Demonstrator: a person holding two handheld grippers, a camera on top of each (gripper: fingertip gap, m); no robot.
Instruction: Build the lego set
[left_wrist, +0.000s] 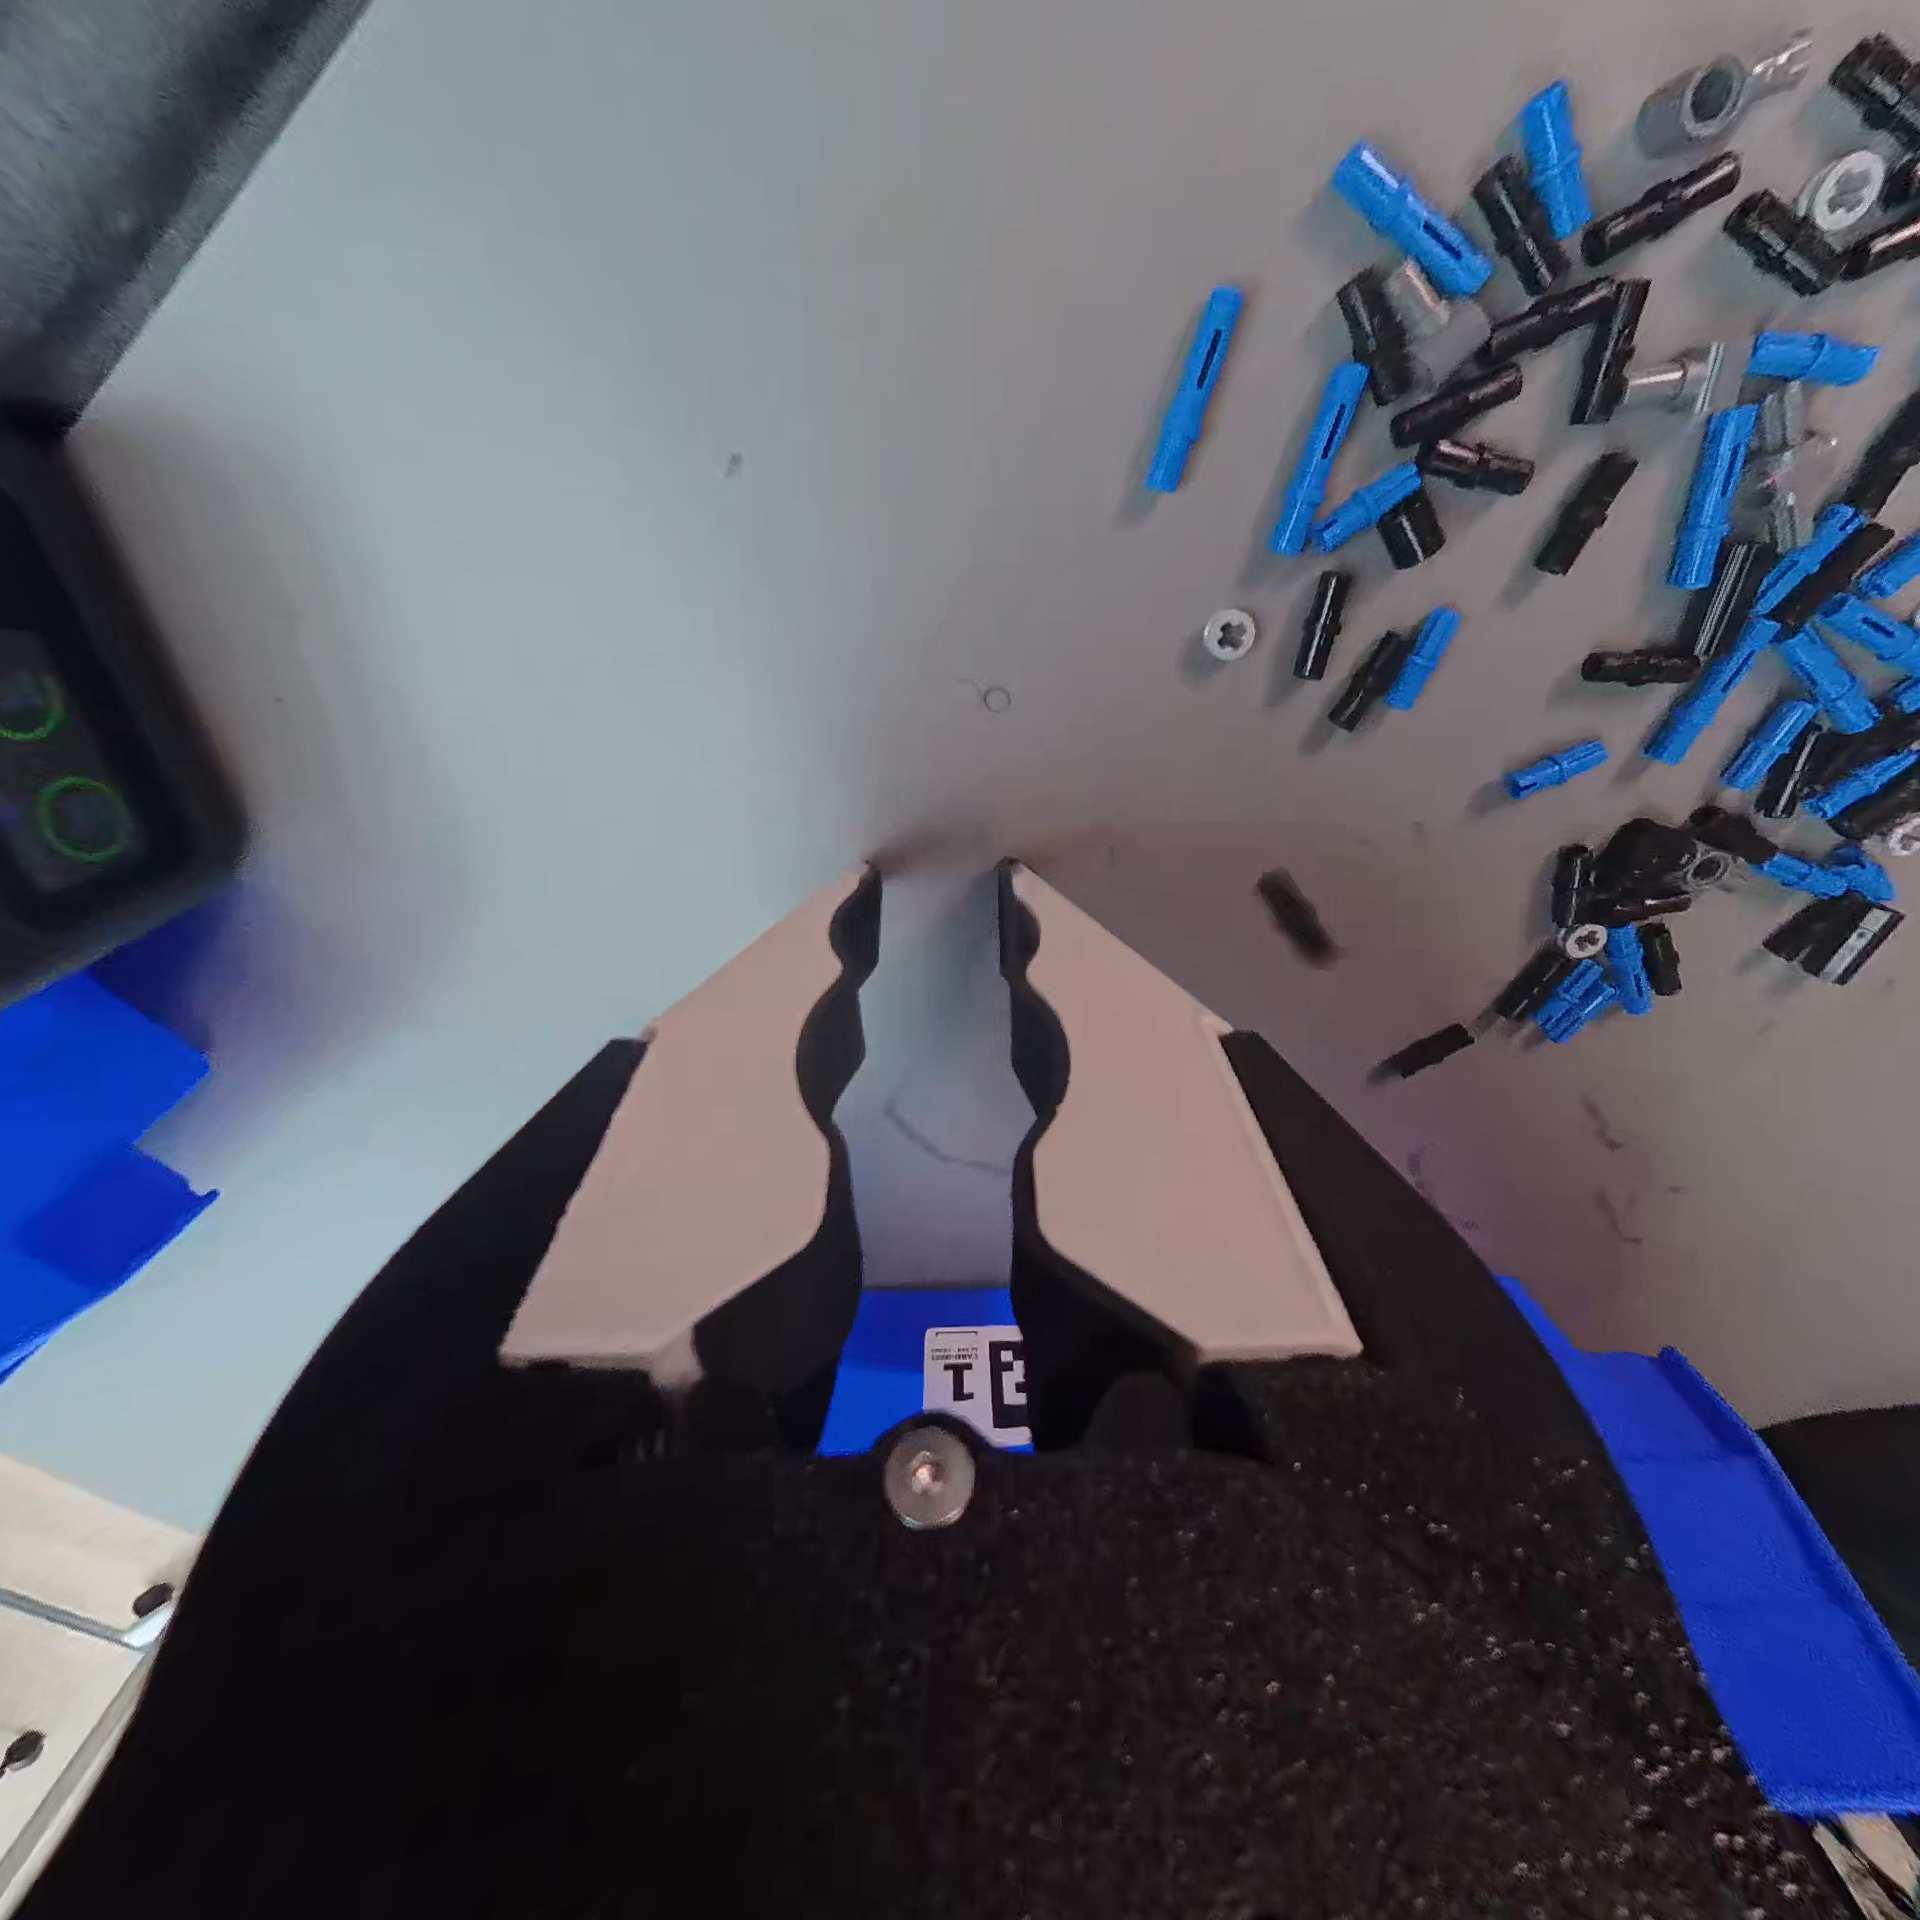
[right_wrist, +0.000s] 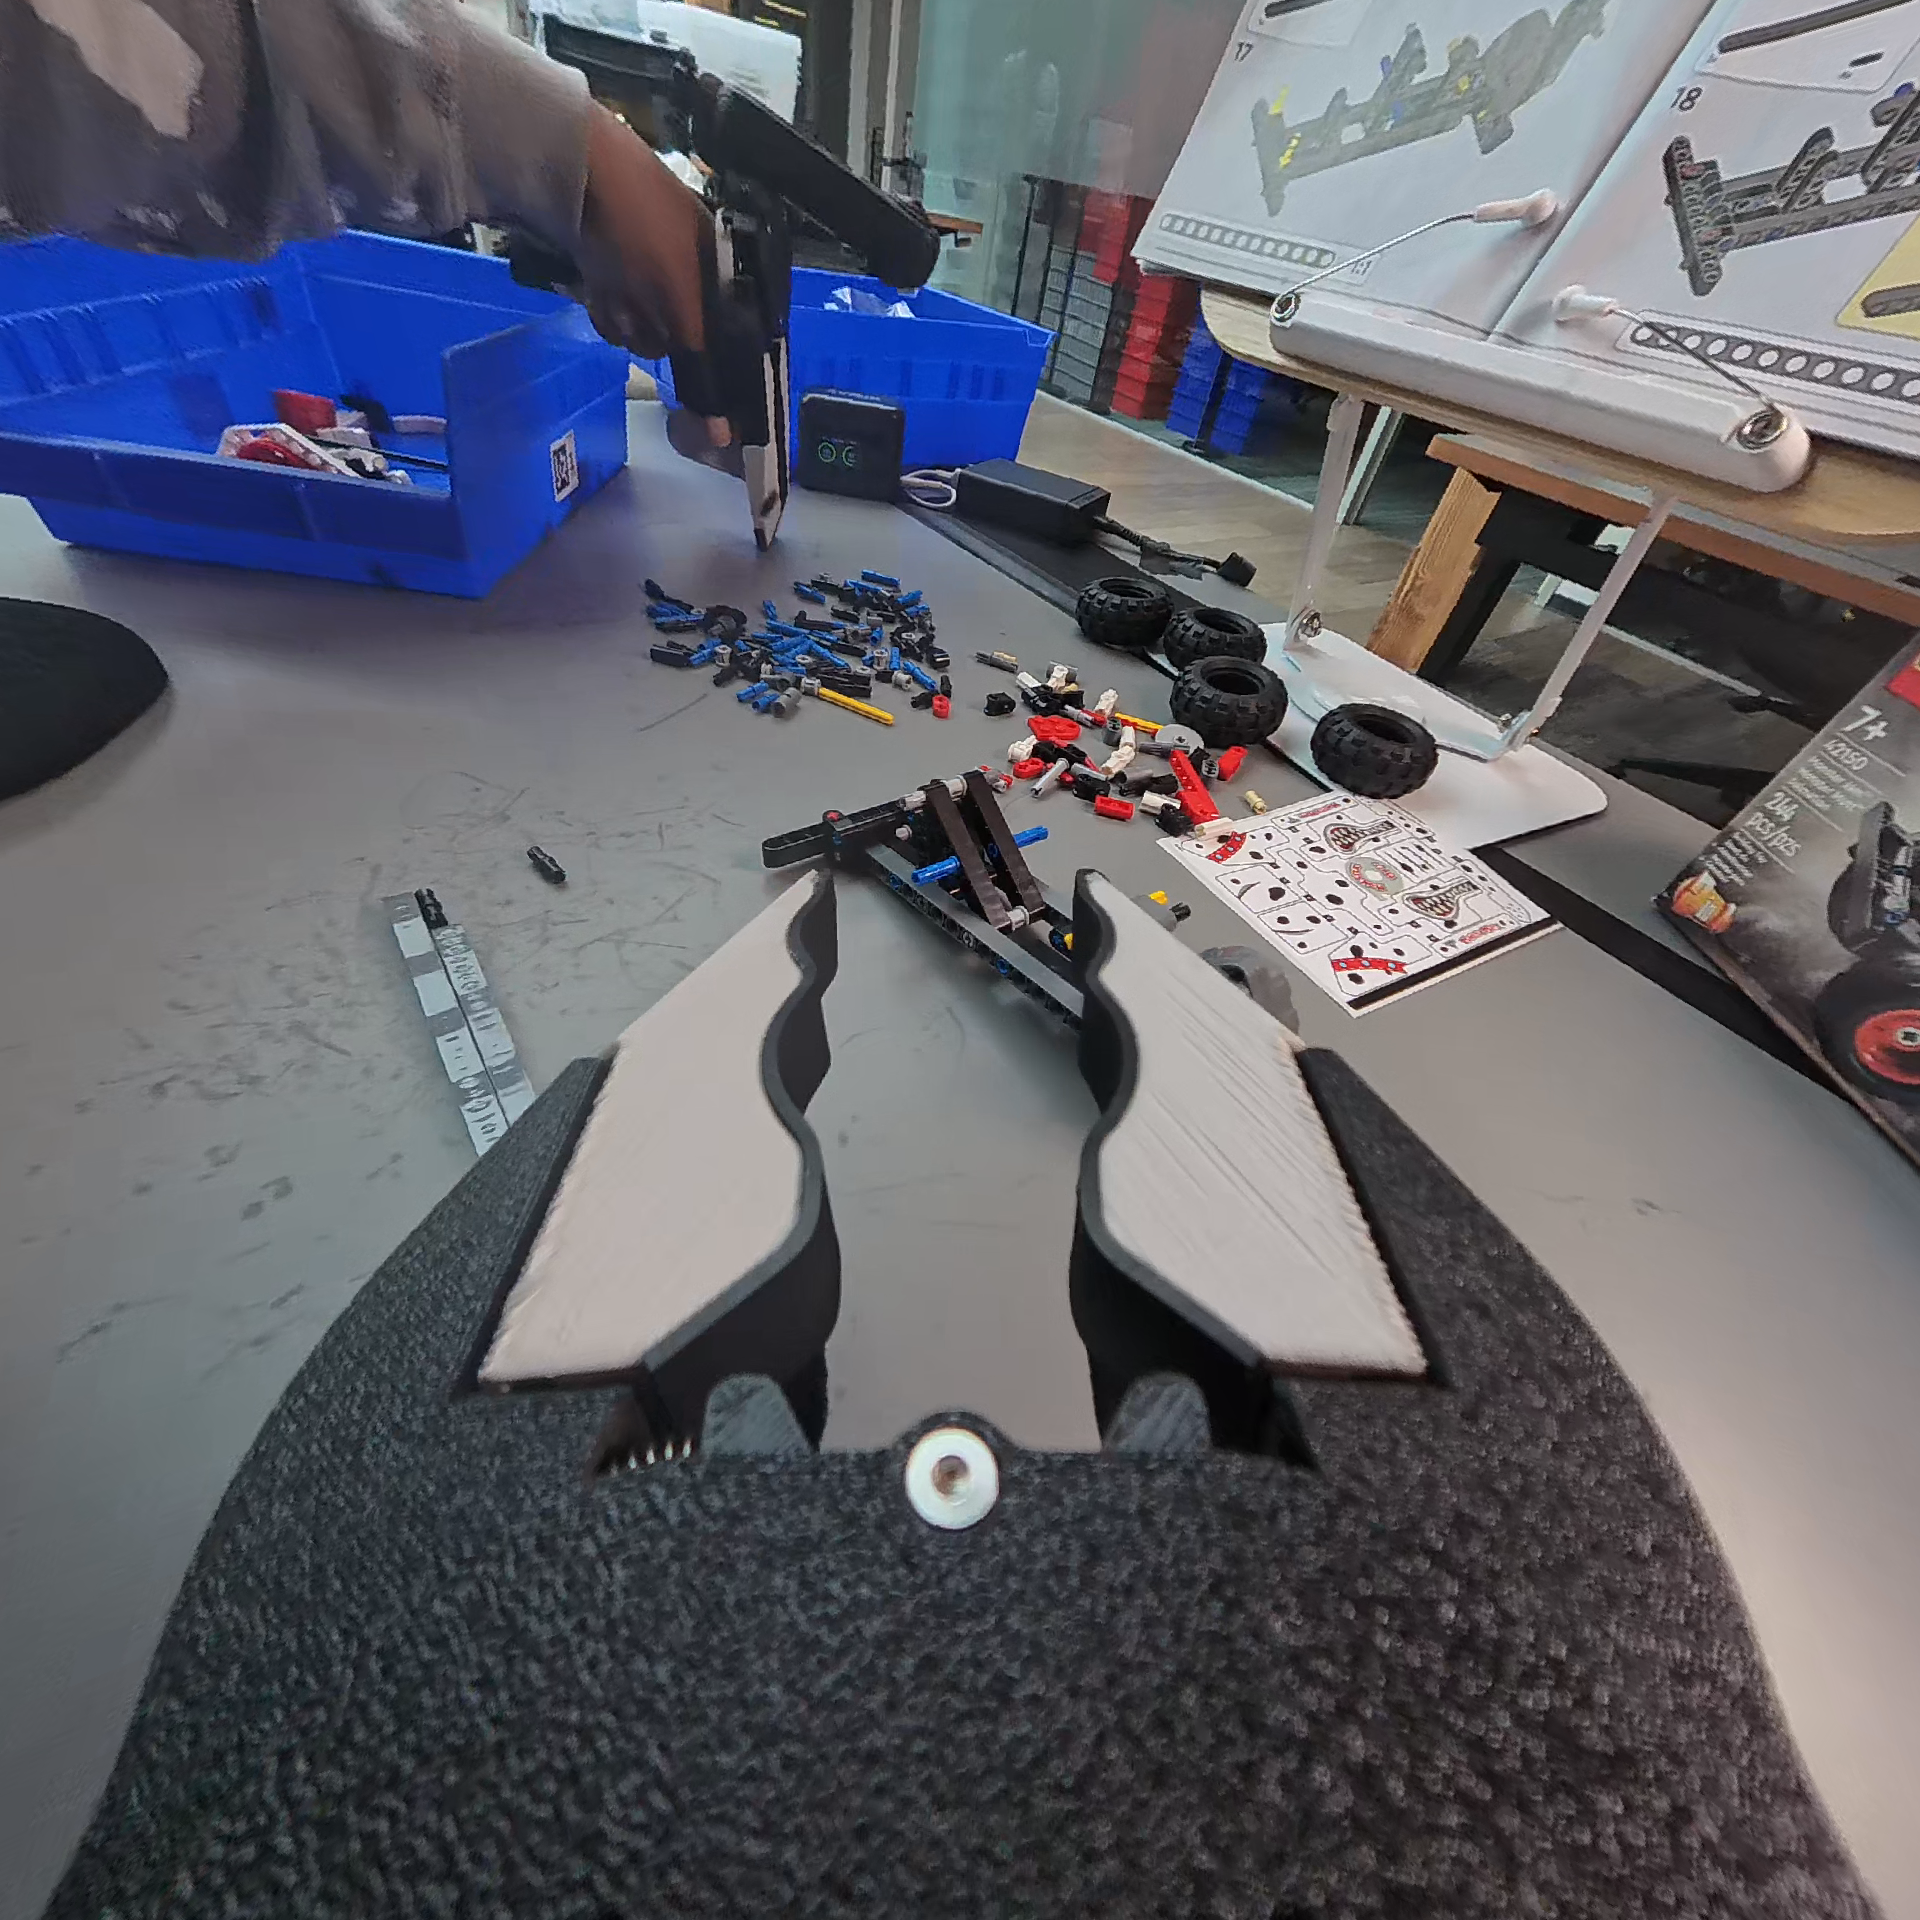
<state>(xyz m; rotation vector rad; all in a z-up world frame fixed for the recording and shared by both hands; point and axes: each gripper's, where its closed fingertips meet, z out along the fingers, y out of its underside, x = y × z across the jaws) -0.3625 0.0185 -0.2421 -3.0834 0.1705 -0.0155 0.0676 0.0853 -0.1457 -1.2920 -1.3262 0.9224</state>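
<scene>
The partly built lego frame (right_wrist: 940, 883) lay on the grey table (right_wrist: 312, 748) just beyond the tips of the right gripper (right_wrist: 954, 883), in line with the gap between its fingers. It was a long black beam with two dark slanted struts rising from it, a black cross-beam pointing away to the left, and short blue pins sticking out of its sides. Its near end ran behind the right-hand finger (right_wrist: 1226, 1122) and was hidden there, so how far it reached could not be told. The right gripper's fingers stood wide apart with nothing between them.

The left gripper (left_wrist: 938, 868) pointed down at bare table, tips close to or on the surface; which of the two could not be told. Its fingers were parted a little, a narrow gap holding nothing. To the right of its fingers lay a scatter of blue and black pins (left_wrist: 1621, 499), motion-blurred and cut off by the picture's edge. One black pin (left_wrist: 1294, 912) lay apart, nearest the right fingertip.

In the right wrist view, four black tyres (right_wrist: 1226, 698) sat beyond the right finger, with a sticker sheet (right_wrist: 1351, 894) nearer. A blue bin (right_wrist: 343, 416) stood far left, its contents too small to make out.
</scene>
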